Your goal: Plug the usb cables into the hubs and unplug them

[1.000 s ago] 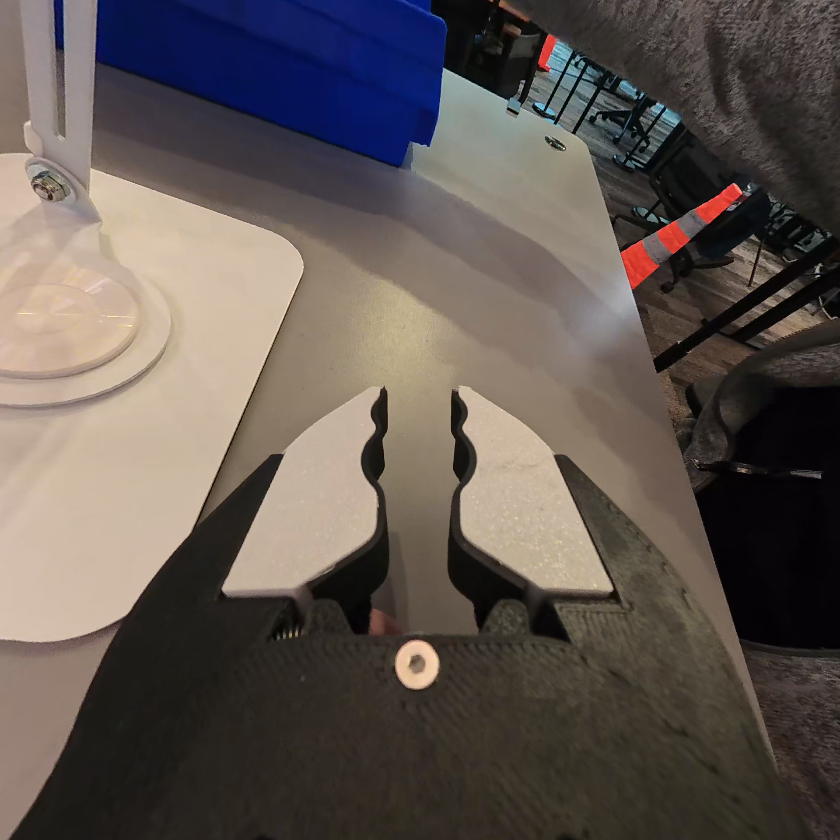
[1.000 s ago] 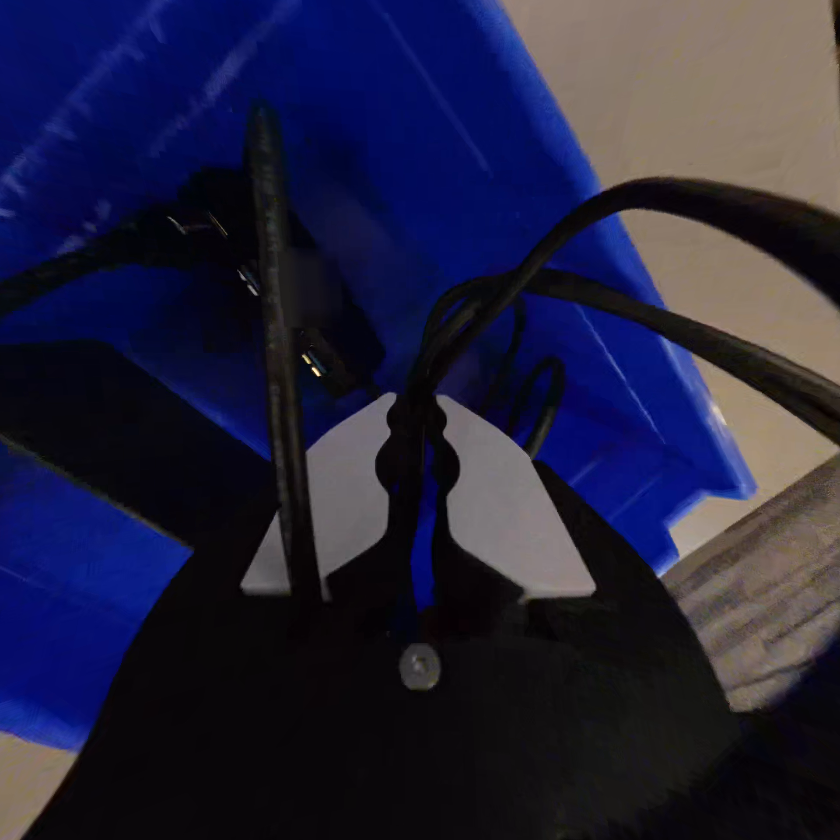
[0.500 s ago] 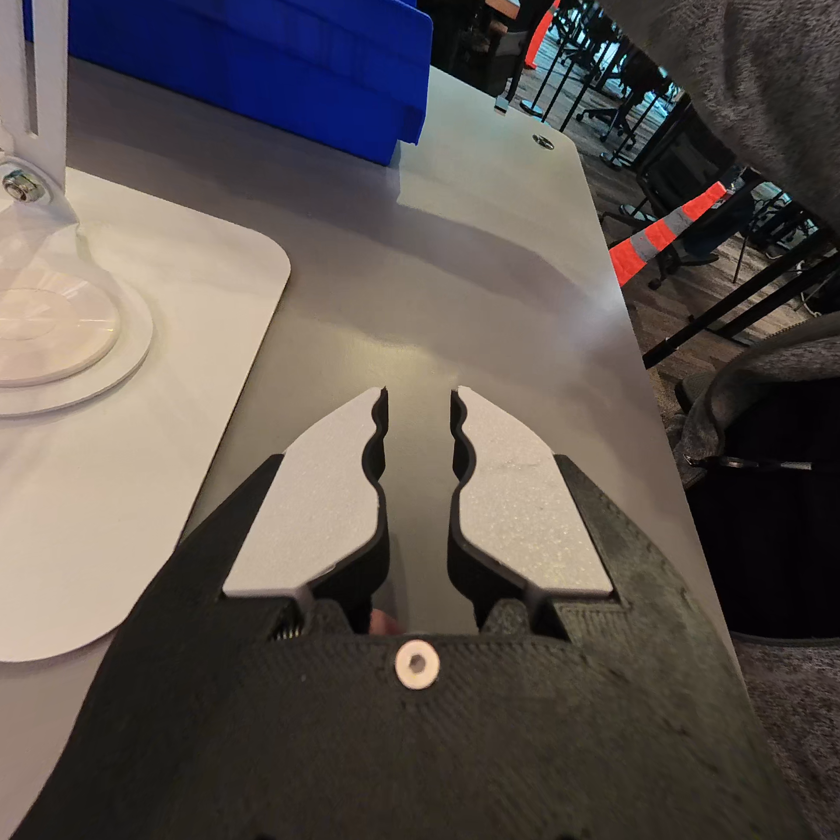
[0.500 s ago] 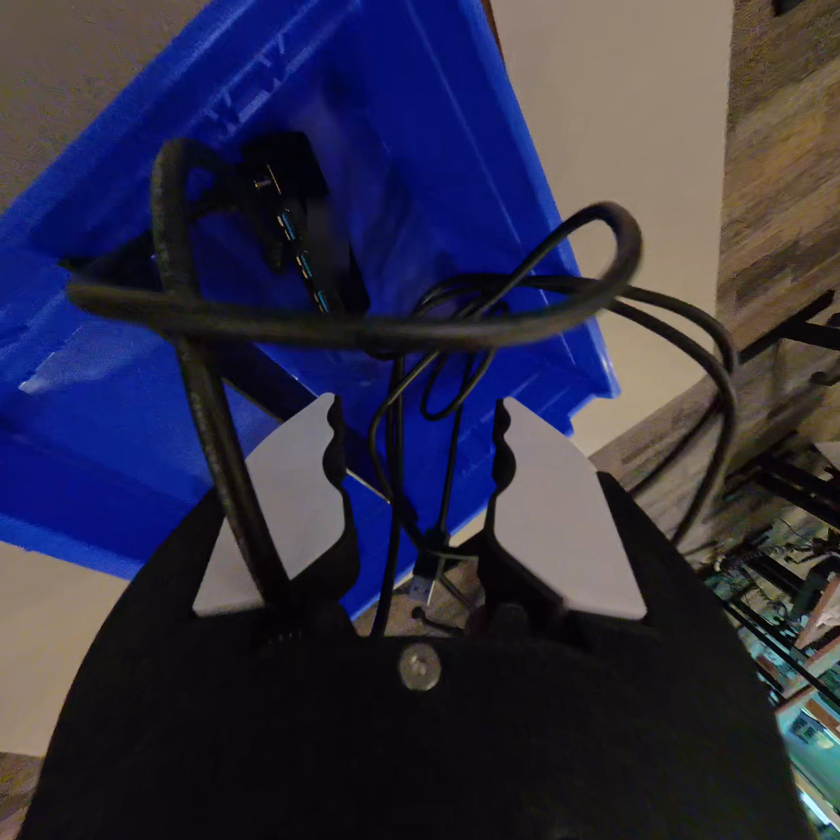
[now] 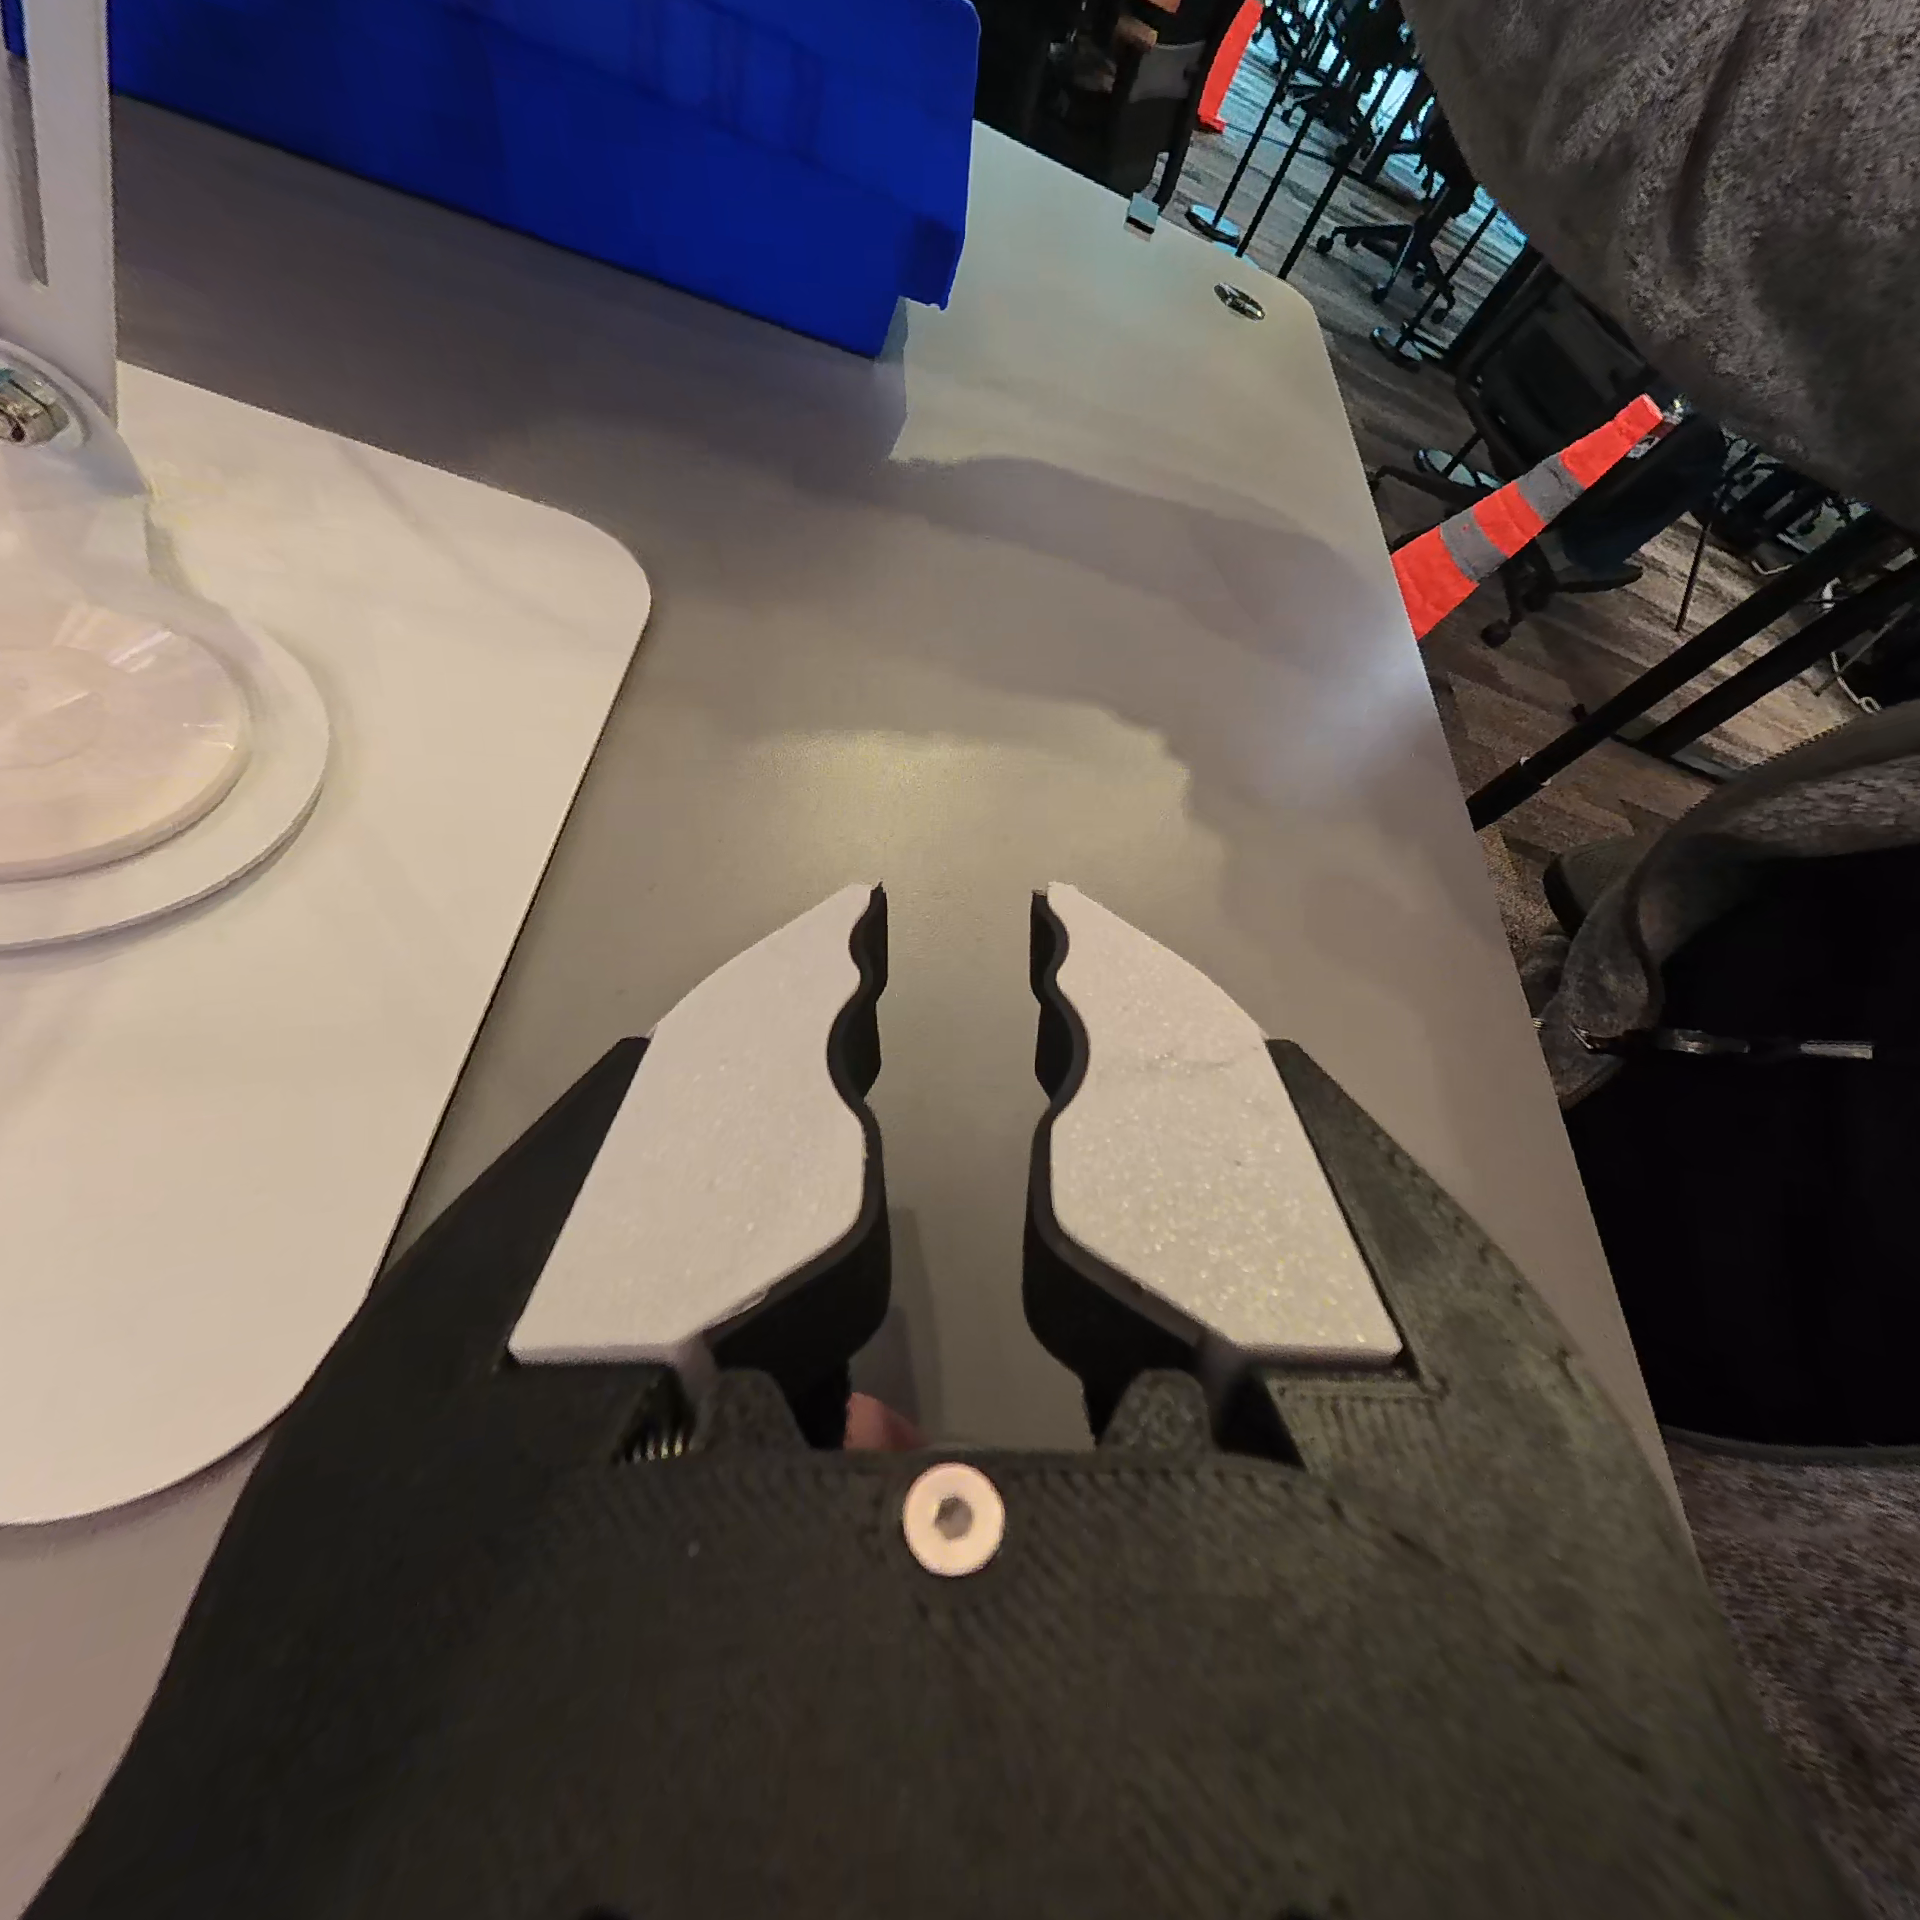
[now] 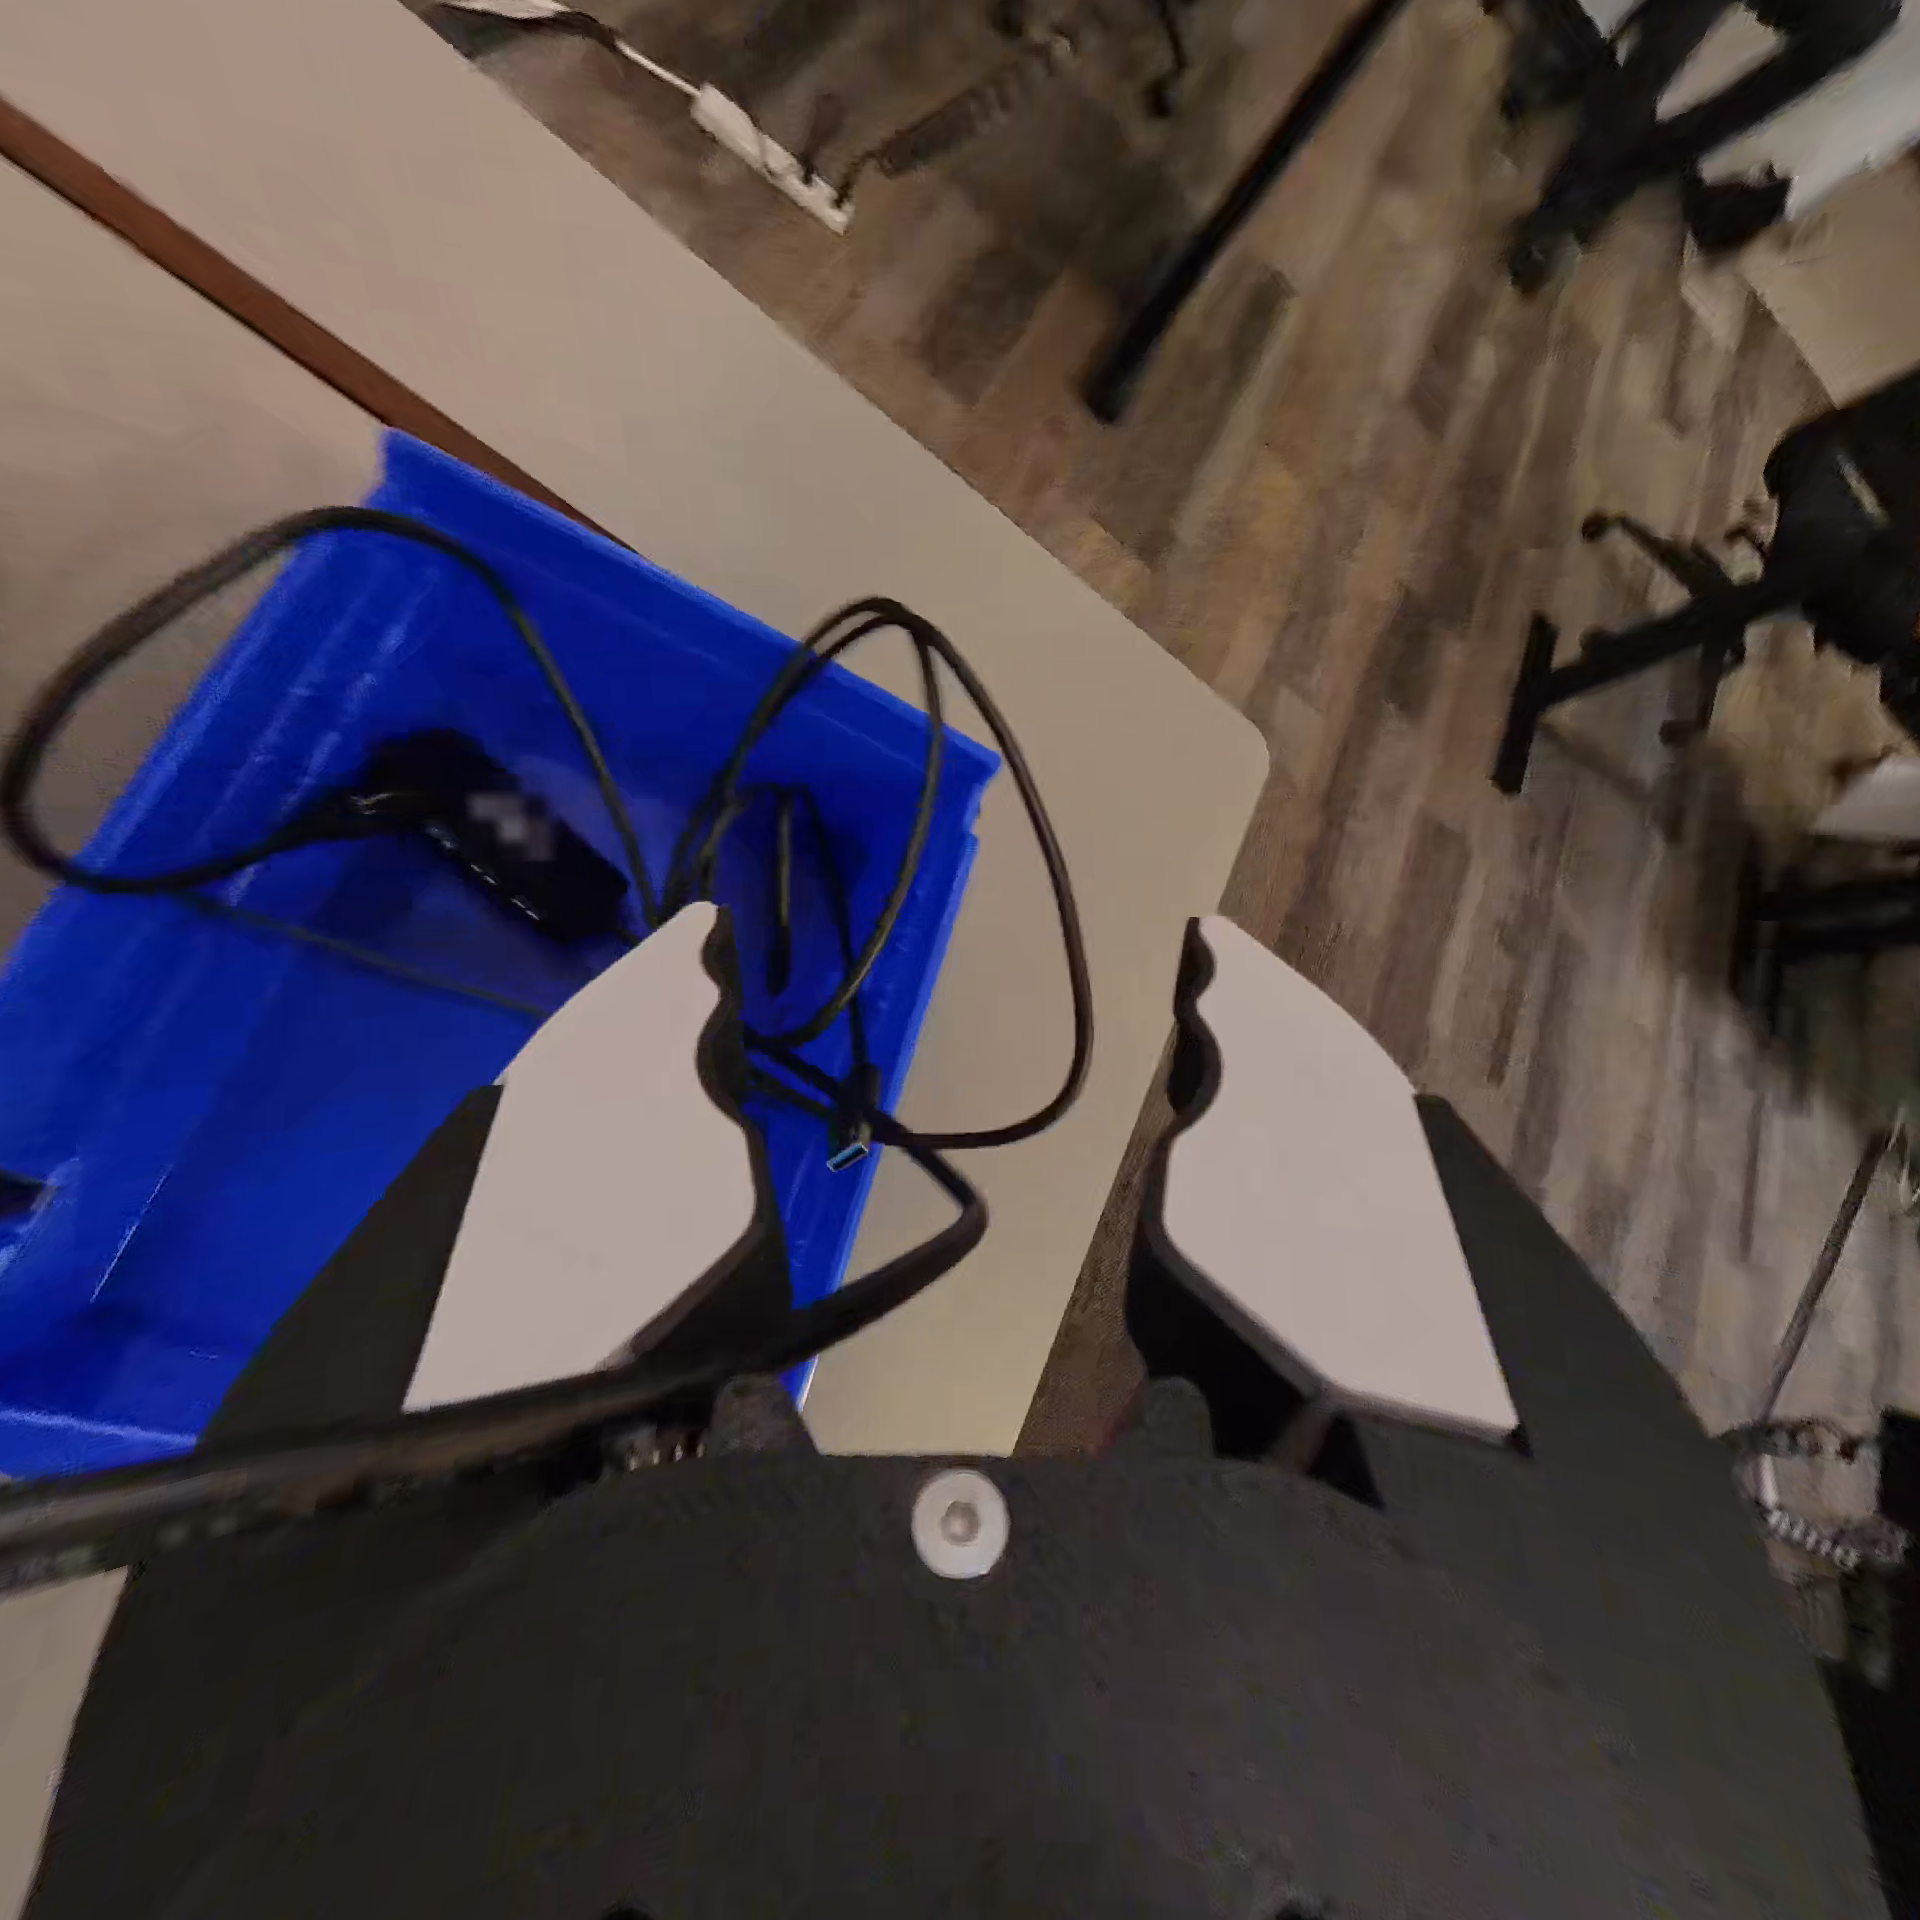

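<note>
**USB cables loose over the bin, both grippers unloaded**

USB cables form a black tangle that loops above and into the blue bin. One plug with a blue tip hangs free at the bin's near wall, connected to nothing. A black hub lies inside the bin with a cable leading off its far end. A thicker black cable crosses over the base of the right gripper's inner finger.

Right gripper: jaws spread wide, pads clear of the cables, nothing clamped.

Left gripper: jaws narrowly parted over bare grey table, nothing between them. A white stand base lies beside it; the bin stands at the table's far end.
</note>
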A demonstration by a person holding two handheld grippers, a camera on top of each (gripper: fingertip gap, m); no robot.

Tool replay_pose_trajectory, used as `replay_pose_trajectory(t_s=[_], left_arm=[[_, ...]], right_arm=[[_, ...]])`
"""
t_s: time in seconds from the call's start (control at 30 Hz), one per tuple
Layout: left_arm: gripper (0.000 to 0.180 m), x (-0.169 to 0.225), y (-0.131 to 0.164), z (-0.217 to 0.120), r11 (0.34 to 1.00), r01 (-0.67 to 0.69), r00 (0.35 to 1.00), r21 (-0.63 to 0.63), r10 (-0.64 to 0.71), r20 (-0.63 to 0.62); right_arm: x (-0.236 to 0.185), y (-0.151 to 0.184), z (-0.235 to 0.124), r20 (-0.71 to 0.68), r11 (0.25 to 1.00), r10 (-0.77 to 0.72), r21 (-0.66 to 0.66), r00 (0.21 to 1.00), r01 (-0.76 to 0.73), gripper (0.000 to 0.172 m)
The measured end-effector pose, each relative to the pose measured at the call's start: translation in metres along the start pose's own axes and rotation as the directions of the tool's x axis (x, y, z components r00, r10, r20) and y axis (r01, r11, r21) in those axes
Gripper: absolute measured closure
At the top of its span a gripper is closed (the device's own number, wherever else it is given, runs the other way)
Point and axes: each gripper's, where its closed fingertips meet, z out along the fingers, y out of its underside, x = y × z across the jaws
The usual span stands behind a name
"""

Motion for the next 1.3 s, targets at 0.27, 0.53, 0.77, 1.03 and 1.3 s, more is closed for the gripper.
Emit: replay_pose_trajectory(t_s=[0.27, 0.53, 0.77, 1.03, 1.3], left_arm=[[0.155, -0.001, -0.001, 0.001, 1.0, 0.008, 1.0, 0.002, -0.008, -0.002], [0.155, 0.0, -0.001, 0.0, 1.0, 0.011, 1.0, 0.009, -0.011, -0.007], [0.156, 0.002, 0.0, 0.001, 1.0, 0.012, 1.0, -0.006, -0.012, -0.023], [0.155, 0.002, 0.001, 0.002, 1.0, 0.012, 1.0, -0.013, -0.013, -0.028], [0.155, 0.006, 0.003, 0.004, 1.0, 0.015, 0.999, -0.027, -0.016, -0.051]], right_arm=[[0.007, -0.027, 0.035, 0.037, 0.977, 0.166, 0.13, 0.985, -0.169, 0.172], [-0.018, -0.006, 0.111, -0.169, 0.959, -0.234, -0.201, 0.957, 0.199, 0.172], [-0.044, 0.03, 0.12, 0.069, 0.828, -0.358, -0.438, 0.931, 0.351, 0.076], [-0.045, 0.022, 0.076, 0.301, 0.615, -0.514, -0.523, 0.803, 0.59, 0.058], [-0.067, -0.004, 0.04, 0.48, 0.891, -0.146, -0.317, 0.865, 0.326, 0.052]])
